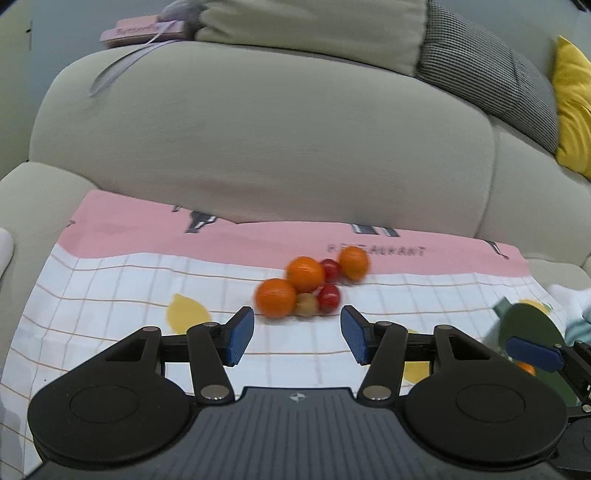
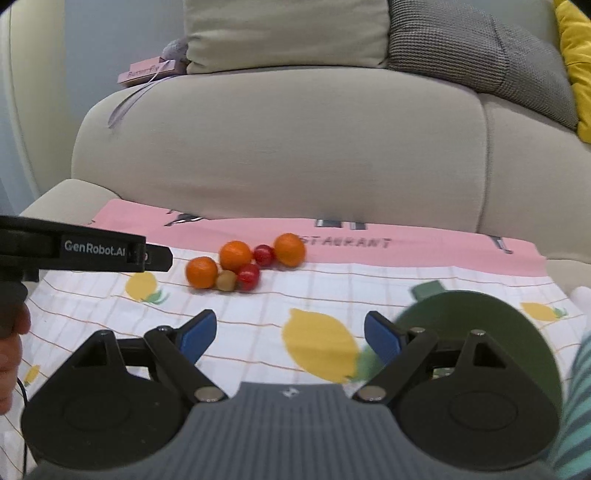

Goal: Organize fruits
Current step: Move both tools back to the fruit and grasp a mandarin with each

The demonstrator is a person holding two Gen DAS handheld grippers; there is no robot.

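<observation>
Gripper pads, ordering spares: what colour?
Blue, on both grippers; the pads show best in the left wrist view.

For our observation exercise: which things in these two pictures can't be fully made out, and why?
- Green plate, right wrist view: near half hidden behind the right hand-held gripper.
- Orange thing, left wrist view: mostly covered by that gripper's finger.
- Pink box: lettering blurred.

My own right finger (image 2: 384,341) hides the green plate's (image 2: 480,314) near rim, and the frame edge crops a yellow cushion (image 2: 576,48).
</observation>
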